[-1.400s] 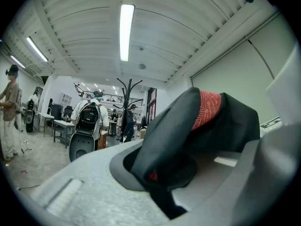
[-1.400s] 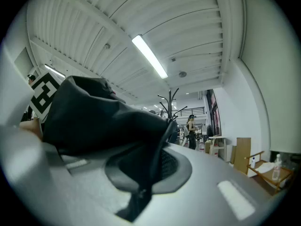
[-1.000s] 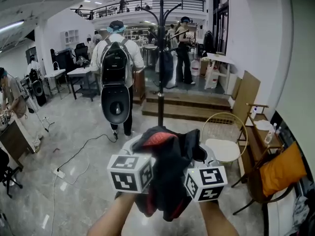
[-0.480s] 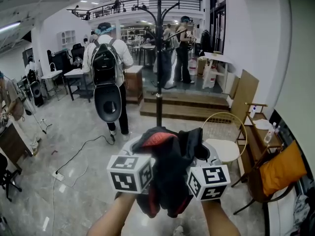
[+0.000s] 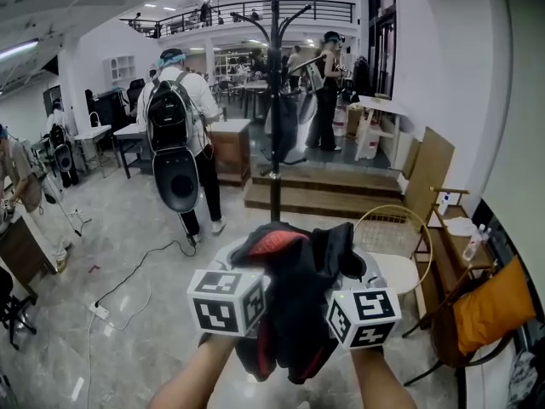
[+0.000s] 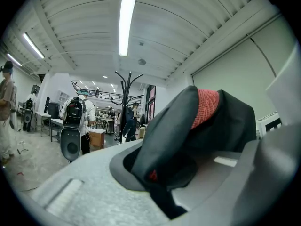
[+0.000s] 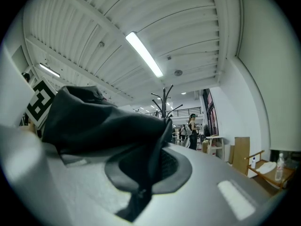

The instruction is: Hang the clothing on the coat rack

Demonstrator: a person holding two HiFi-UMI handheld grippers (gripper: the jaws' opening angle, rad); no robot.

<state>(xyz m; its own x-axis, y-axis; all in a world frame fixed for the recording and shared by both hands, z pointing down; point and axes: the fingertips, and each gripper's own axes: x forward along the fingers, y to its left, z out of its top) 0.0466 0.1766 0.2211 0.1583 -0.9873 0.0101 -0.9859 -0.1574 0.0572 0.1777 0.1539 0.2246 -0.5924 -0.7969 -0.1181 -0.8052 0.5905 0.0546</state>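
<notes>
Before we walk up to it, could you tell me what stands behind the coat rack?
Behind the coat rack runs a wooden step. Above it a person stands near a white table. The pole and a dark shape at it cover whatever is directly behind.

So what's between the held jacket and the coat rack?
Nothing in the head view: the coat rack pole rises right behind the jacket. The backpack wearer is off left, the round chair off right.

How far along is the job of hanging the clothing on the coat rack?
Done: the clothing is picked up, pinched by the left gripper and the right gripper. In hand: it is held up, apart from the coat rack ahead. Left: hang it on the rack.
</notes>
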